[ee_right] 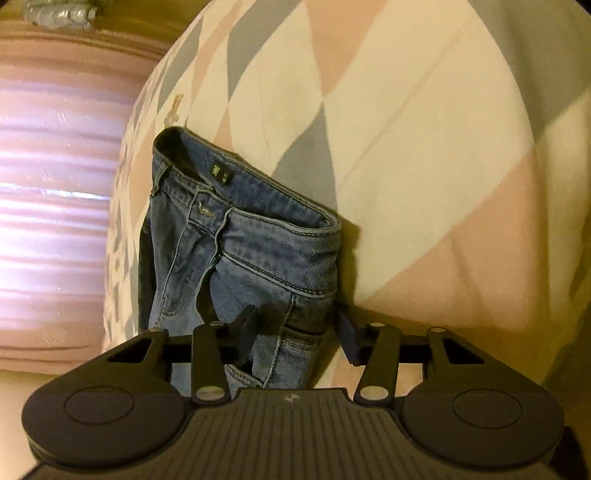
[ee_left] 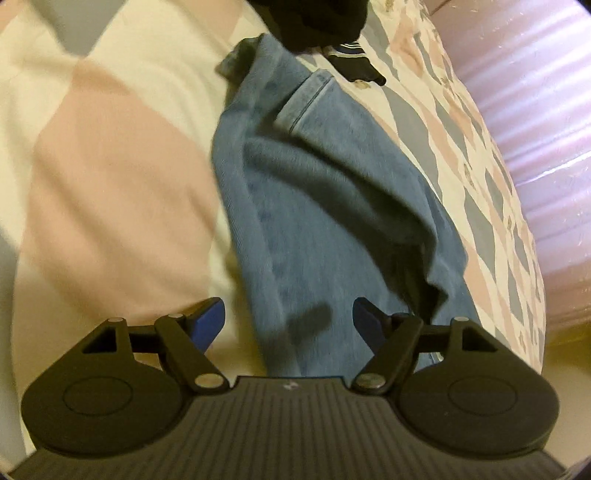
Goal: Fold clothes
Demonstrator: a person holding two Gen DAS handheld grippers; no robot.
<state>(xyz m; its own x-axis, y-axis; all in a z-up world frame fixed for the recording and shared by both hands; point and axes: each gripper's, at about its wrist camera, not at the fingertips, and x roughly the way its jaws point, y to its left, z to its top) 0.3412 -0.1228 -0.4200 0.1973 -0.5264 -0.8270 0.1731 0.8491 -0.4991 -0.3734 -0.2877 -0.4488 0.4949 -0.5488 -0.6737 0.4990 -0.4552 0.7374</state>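
The faded blue denim jeans (ee_left: 314, 229) are laid lengthwise on the bed's pink, cream and grey diamond-patterned sheet (ee_left: 110, 177), legs seemingly doubled together. The left hand-held gripper (ee_left: 288, 321) is spread wide over a leg, nothing gripped. The right hand-held gripper (ee_right: 295, 332) is parted around the waistband end, not yet clamped, so most folding is probably left.

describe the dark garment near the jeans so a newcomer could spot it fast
Start at the bedspread patterned in pink, cream and grey. Follow the blue jeans to their far hem. The black garment lies just past it, the only black item, with white-striped trim.
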